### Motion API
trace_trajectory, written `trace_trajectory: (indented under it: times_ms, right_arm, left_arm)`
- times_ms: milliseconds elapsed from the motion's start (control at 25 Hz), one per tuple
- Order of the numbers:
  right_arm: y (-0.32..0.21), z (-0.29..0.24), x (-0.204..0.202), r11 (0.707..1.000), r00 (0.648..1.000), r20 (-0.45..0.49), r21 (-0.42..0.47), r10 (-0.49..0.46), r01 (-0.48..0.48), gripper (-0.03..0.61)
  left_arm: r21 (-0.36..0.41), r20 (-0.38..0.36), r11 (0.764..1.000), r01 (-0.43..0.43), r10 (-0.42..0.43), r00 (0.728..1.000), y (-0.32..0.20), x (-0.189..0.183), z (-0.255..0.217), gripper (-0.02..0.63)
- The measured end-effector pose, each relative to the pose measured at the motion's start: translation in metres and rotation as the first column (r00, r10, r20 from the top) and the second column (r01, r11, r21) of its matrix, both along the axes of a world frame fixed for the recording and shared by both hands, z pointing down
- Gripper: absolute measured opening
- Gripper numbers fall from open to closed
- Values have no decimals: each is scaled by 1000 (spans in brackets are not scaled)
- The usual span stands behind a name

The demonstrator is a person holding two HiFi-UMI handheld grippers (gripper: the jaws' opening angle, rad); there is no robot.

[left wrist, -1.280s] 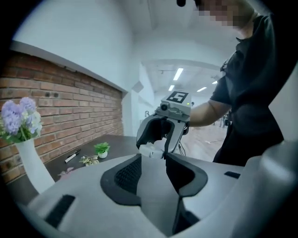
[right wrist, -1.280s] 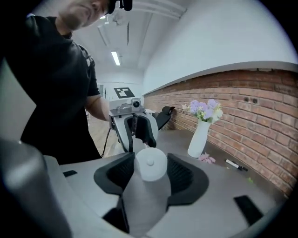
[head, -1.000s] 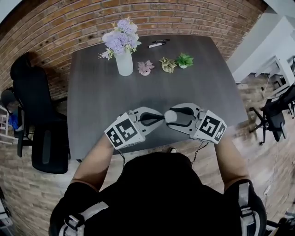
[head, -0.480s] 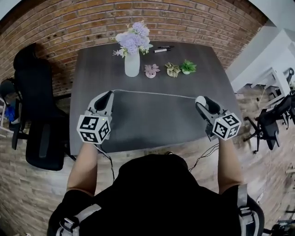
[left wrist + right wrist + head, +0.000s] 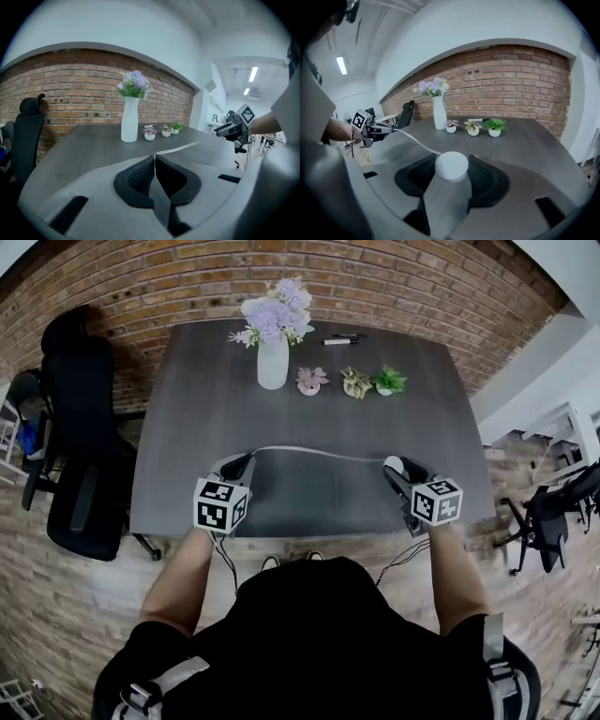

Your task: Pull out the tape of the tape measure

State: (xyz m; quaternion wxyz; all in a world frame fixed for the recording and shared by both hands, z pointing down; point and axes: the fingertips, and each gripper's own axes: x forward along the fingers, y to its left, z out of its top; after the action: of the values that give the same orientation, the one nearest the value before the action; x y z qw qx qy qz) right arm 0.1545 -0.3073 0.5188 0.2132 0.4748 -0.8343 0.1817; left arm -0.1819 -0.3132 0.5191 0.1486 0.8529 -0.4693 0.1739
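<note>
Left gripper (image 5: 242, 465) is pressed shut on the tape's tip. Right gripper (image 5: 397, 471) clamps the round white tape measure case (image 5: 451, 165). Both have dropped to the table's (image 5: 328, 409) near edge. The tape (image 5: 319, 453) still spans between them, so the pull-out looks done.

- My left gripper (image 5: 154, 157) has its jaws pinched together on the tape (image 5: 179, 148).
- The tape runs off right of the vase (image 5: 130, 125), toward the right gripper (image 5: 224, 131).
- 3 small pots (image 5: 166, 132) sit just right of the vase.
- A chair (image 5: 26, 136) stands well left of it.
</note>
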Motion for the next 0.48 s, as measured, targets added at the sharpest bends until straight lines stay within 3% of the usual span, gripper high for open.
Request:
trace_trajectory:
  times_ms: [240,400,440,480]
  right_arm:
    - [-20,33,38,998,1000,-6,-69,13,-13,215]
    - [-33,42,52,1000,1000,18,-23,6,-5,226]
    - [-35,46,55,1000,999,34,-24,1,0,309]
    - [-36,52,62,999,999,44,-35,8,-7,390]
  left_arm:
    - [-108,21,994,5,-2,1000,-8,34,27,14]
    - [-93,14,996,10,-8,1000,-10,60,31,25]
    - [-82,-8,996,21,-22,1000,-12,63,32,112]
    - [-82,-35,995,49,-52,998,-12,62,35,270]
